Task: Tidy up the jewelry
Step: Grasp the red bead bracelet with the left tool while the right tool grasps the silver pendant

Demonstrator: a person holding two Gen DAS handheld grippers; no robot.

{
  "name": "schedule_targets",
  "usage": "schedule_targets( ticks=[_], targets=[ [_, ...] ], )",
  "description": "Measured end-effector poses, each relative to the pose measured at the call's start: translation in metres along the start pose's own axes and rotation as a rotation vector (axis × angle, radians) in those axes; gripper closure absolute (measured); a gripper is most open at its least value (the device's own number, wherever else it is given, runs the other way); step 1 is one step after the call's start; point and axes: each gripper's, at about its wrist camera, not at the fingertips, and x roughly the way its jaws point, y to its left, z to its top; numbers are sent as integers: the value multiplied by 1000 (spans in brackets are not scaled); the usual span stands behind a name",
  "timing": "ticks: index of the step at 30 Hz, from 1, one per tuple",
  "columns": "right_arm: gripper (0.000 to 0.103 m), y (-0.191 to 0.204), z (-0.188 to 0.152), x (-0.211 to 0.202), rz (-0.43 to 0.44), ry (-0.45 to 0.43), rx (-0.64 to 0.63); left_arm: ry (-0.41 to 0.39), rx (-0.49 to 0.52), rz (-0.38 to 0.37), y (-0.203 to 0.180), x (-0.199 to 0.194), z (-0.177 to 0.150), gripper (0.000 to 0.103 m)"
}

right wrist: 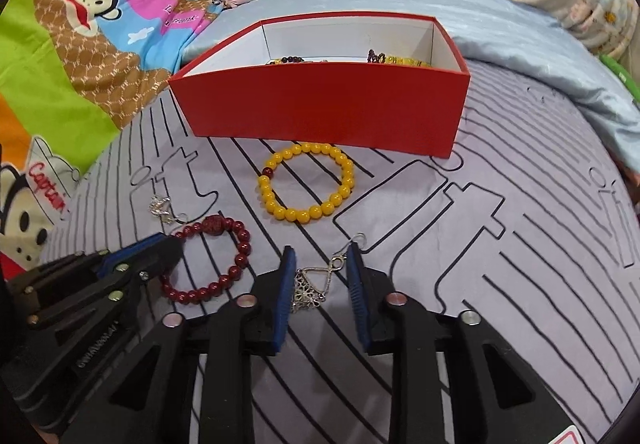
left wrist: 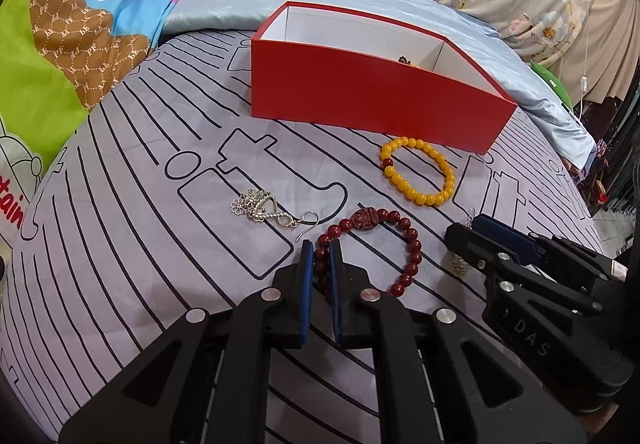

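Sitting on the striped grey sheet [left wrist: 132,171], the red box [right wrist: 320,111] already has a few pieces in it, so I'd say the job's partway done. Still out: the yellow bead bracelet [right wrist: 306,181] just in front of the box, the dark red bracelet [left wrist: 376,244], and two silver earrings. The left gripper [left wrist: 322,264] has its jaws nearly closed around the red bracelet's beads, looks like it's pinching them. The right gripper [right wrist: 320,276] is open, straddling one silver earring [right wrist: 316,284] without touching it as far as I can tell. The other earring [left wrist: 264,207] lies loose. What's inside the box is mostly hidden by its front wall.
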Motion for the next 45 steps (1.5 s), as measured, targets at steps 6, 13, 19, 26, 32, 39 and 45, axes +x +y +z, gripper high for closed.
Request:
schedule_targets(
  ticks=[6,13,19,26,32,39,45],
  targets=[
    [85,-4,1,-1,8,4,17,6,-15,-15,2,-1,0,95],
    [100,-16,-1,-6,37,17,77,25,-69,-66,9,-4,-1,95],
    [101,-24,-3,-12,68,20,116,33,-88,-83,11,-5,-3,96],
    [93,-22,19,-1,78,21,123,33,-85,-81,10,-6,-3,95],
    [87,-12,41,18,67,26,96,33,-83,-91,11,-5,-2,95],
    [86,-11,43,29,41,32,85,34,-84,-93,12,-5,-2,95],
    [96,-14,43,25,52,29,94,43,-97,-107,13,-7,-1,96]
  ],
)
